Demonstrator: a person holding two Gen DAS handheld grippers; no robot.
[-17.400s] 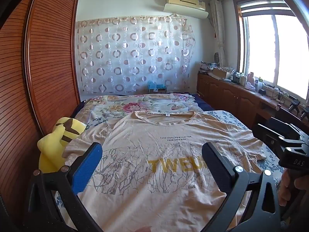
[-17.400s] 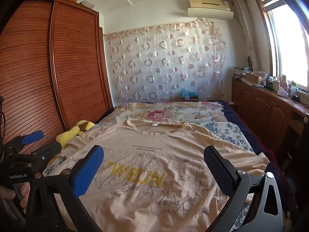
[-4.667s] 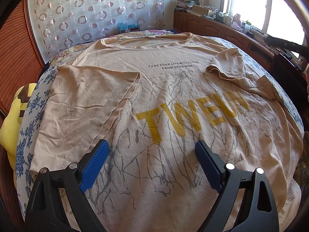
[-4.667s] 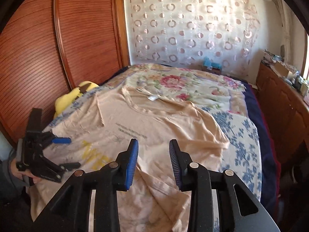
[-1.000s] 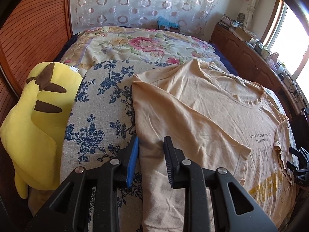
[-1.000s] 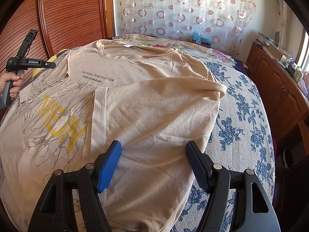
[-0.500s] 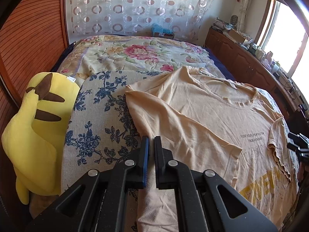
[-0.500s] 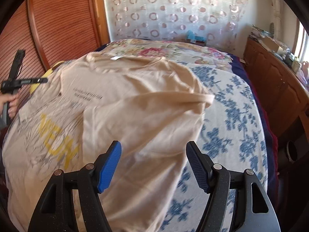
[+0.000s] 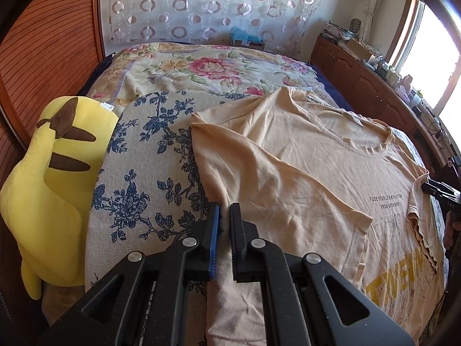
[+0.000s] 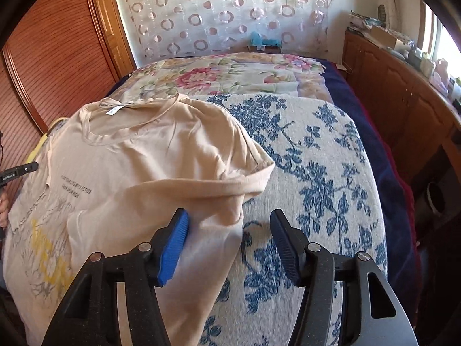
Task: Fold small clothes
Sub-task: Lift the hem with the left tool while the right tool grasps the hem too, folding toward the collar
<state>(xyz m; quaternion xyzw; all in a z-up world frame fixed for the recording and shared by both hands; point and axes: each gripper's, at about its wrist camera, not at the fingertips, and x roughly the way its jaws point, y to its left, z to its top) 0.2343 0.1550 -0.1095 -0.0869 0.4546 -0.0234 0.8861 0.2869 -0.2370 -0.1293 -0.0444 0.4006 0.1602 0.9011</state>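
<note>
A beige T-shirt (image 9: 302, 178) with yellow lettering lies face up on the bed, both sleeves folded in over the chest. My left gripper (image 9: 225, 216) is shut on the shirt's left folded edge. In the right wrist view the same T-shirt (image 10: 138, 167) fills the left half. My right gripper (image 10: 229, 227) is open over the shirt's right folded edge, its blue left pad (image 10: 175, 239) over the cloth and its right pad over the bedspread.
A blue-flowered bedspread (image 9: 144, 178) covers the bed, with a pink floral quilt (image 9: 207, 66) behind. A yellow plush toy (image 9: 49, 173) lies at the left edge by the wooden wardrobe (image 9: 43, 43). A wooden cabinet (image 10: 403, 92) runs along the right under the window.
My left gripper has closed on the shirt's left edge. My right gripper has moved toward the shirt's right edge, staying open.
</note>
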